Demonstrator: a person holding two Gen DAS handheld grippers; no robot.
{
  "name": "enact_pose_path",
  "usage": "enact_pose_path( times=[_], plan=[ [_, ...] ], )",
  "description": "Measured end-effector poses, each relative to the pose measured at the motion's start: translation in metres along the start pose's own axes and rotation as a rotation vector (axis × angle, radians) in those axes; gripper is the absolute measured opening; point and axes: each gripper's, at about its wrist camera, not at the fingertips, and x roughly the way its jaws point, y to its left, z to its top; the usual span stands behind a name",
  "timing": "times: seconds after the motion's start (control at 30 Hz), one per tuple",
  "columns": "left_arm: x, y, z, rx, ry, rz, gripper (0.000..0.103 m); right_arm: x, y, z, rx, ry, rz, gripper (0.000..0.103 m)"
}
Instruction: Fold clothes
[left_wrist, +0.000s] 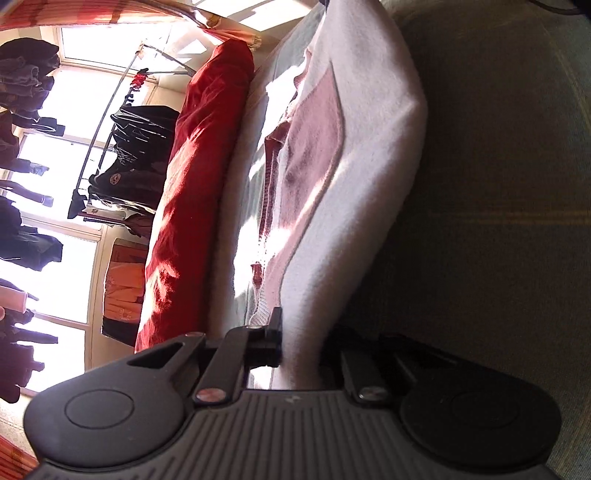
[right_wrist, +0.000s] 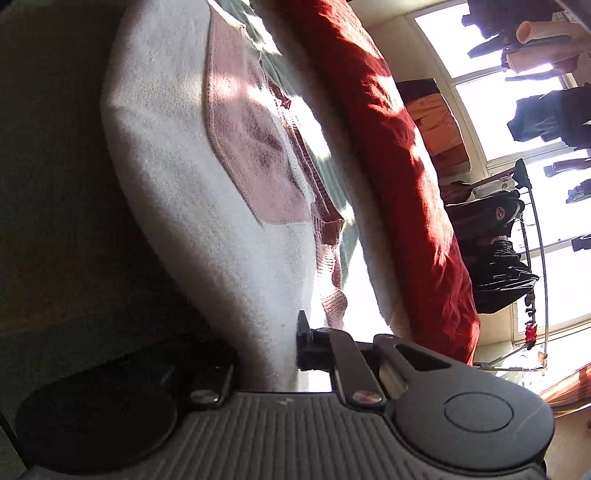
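White fleece garment (left_wrist: 369, 155), pink panel, stretched between both claws above a green-grey bed surface (left_wrist: 517, 184). Left gripper (left_wrist: 299, 347): clamped on the near cloth edge. Right gripper (right_wrist: 280, 347): likewise pinching the near edge. Beyond: red bedding roll (left_wrist: 199, 184). Farthest: dark clothes on drying rack (left_wrist: 136, 147), sunlit window (right_wrist: 509, 118).

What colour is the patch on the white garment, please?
Pink patch, clearest in the right wrist view.
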Motion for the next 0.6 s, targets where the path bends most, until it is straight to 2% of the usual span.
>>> enact_pose_path(
  times=[0.23,0.47,0.6],
  plan=[
    [-0.058,-0.012,-0.011,0.031,-0.01,-0.109,0.007,-0.05,0.019,-0.01,-0.028,0.0,0.105,0.01],
    [-0.121,-0.045,-0.015,-0.006,0.022,-0.268,0.007,-0.113,0.053,-0.021,-0.071,0.023,0.245,0.01],
    [-0.143,-0.061,-0.014,-0.032,0.03,-0.32,0.007,-0.135,0.073,-0.027,-0.078,0.047,0.312,0.01]
  ],
)
